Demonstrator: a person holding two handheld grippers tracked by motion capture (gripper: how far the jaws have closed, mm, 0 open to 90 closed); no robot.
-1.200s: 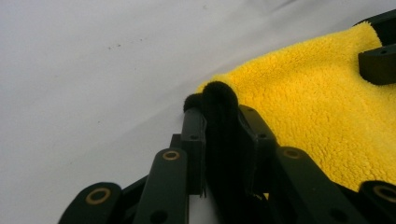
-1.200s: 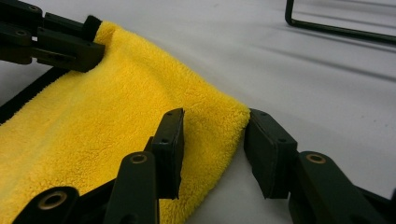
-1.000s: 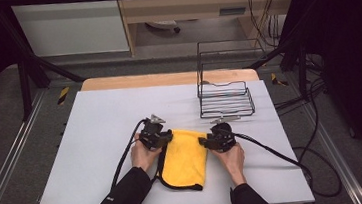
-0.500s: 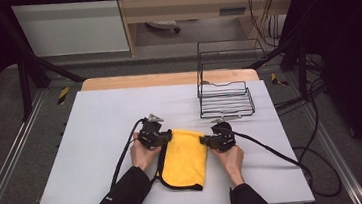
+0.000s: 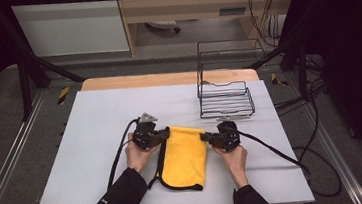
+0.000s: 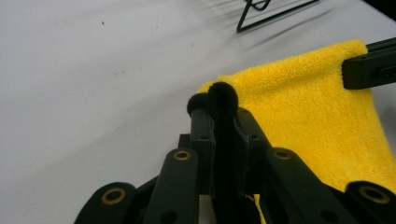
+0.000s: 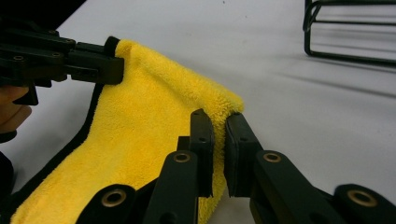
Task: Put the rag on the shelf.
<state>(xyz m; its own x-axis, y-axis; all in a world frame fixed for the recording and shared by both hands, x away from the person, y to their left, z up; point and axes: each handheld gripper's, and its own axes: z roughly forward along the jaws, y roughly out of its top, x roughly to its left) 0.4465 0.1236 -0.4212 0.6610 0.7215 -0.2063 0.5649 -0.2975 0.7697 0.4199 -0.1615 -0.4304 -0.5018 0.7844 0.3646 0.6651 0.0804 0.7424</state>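
A yellow cloth (image 5: 184, 157) with a black hem lies on the white table (image 5: 95, 120), its far edge held up between both grippers. My left gripper (image 5: 166, 132) pinches the far left corner; in the left gripper view its jaws (image 6: 217, 100) have just been closing on the black hem and press it. My right gripper (image 5: 203, 136) holds the far right corner, its jaws (image 7: 218, 123) shut on the yellow pile (image 7: 154, 116). The two grippers face each other across the cloth's (image 6: 317, 107) edge. The near part of the cloth rests flat.
A black wire rack (image 5: 225, 97) stands on the table just beyond the right gripper. Cables trail from both grippers, the right one over the table's right side. A wooden strip (image 5: 166, 78) runs along the far edge.
The left gripper has risen slightly with its corner of the cloth. The right hand has kept its place.
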